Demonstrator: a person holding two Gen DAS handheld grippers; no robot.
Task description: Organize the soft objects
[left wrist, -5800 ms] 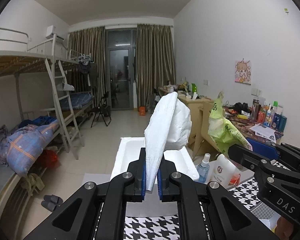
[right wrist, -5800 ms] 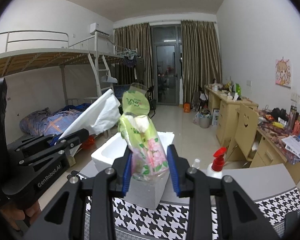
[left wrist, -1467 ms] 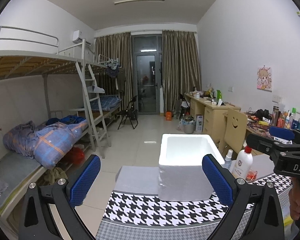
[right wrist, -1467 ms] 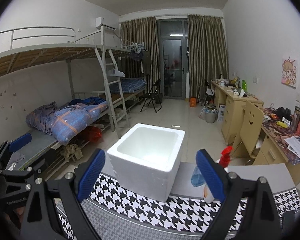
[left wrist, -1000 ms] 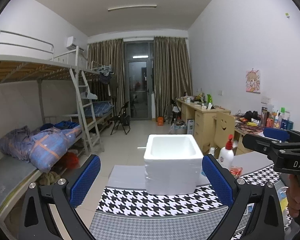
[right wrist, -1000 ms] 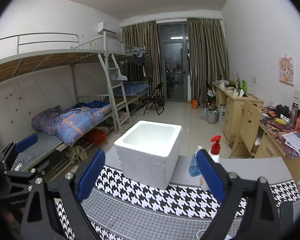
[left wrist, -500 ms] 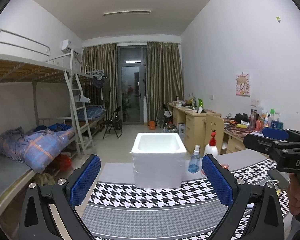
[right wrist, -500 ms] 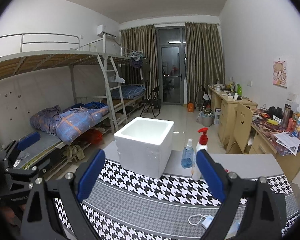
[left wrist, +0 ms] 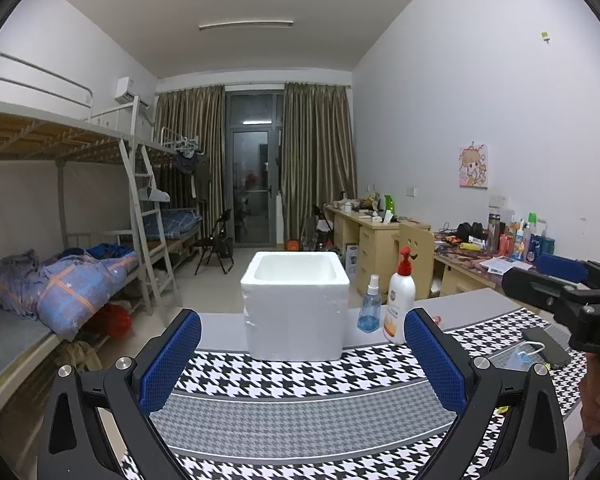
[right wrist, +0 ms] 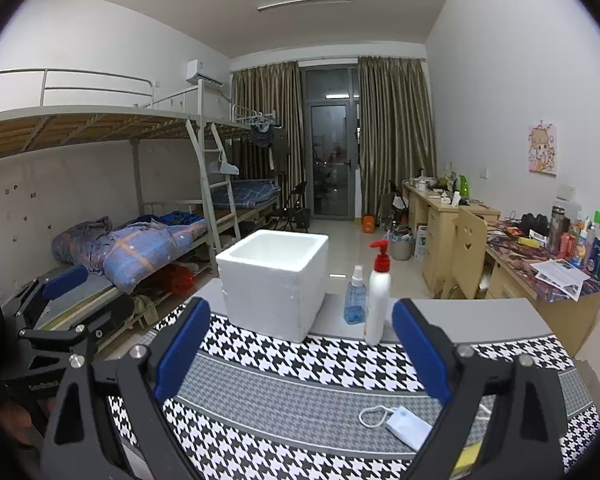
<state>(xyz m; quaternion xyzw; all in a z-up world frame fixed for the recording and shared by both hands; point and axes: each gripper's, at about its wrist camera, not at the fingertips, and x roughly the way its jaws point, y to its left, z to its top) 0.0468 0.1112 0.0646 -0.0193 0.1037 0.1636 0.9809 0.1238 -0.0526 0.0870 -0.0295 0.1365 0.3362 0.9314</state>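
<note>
Styrofoam box (left wrist: 295, 304) looks farther; both grippers now gape empty.

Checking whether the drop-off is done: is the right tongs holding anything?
No, the right tongs stands wide open with only the houndstooth mat between its blue pads.

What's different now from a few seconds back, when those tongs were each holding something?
Both tongs let go: the left tongs dropped their white bag, the right tongs their green floral tissue pack. Now open and empty, they have pulled back from the foam box. The pump bottle and spray bottle stayed beside it.
</note>
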